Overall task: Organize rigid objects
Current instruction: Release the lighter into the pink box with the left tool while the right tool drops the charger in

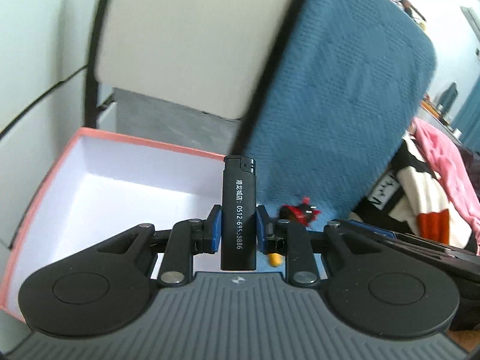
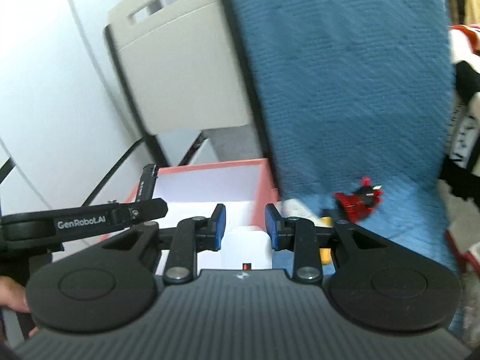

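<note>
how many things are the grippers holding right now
2. A black lighter stands upright, clamped between the left gripper jaws beside the pink box. A white block sits between the right gripper jaws; whether they grip it is unclear.

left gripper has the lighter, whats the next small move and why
Probably carry the left gripper a little left, over the open pink box, then release. The black lighter is clamped upright between its blue pads, at the box's right edge rather than above the white interior. The red toy still lies on the blue cloth, so sorting isn't finished.
</note>
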Available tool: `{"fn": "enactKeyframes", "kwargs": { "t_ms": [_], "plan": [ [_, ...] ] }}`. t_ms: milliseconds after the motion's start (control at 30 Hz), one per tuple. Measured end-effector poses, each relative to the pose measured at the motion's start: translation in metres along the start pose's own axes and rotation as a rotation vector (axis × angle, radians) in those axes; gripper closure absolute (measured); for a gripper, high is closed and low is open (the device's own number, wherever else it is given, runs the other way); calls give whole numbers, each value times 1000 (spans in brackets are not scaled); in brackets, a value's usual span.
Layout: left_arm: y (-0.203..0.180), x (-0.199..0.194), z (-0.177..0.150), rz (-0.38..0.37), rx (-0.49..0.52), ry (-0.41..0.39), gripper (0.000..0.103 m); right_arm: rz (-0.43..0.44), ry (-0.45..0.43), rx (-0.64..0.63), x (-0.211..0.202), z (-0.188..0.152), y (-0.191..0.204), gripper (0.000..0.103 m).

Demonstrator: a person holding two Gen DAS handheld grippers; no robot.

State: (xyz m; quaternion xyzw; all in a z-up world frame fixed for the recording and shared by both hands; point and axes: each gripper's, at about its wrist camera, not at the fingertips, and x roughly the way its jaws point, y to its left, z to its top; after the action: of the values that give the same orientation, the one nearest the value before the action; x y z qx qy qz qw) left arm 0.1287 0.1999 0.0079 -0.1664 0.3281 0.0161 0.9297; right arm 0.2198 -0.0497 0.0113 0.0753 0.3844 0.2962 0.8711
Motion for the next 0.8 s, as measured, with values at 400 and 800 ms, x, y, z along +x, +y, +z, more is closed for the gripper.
{"fn": "enactKeyframes", "kwargs": {
  "t_ms": [400, 800],
  "plan": [
    [113, 21, -28, 102, -99, 104, 76, 50, 195, -58, 96, -36, 64, 71],
    [147, 58, -63, 109, -153, 183, 73, 3, 293, -93, 139, -60, 70, 73]
  ]
}}
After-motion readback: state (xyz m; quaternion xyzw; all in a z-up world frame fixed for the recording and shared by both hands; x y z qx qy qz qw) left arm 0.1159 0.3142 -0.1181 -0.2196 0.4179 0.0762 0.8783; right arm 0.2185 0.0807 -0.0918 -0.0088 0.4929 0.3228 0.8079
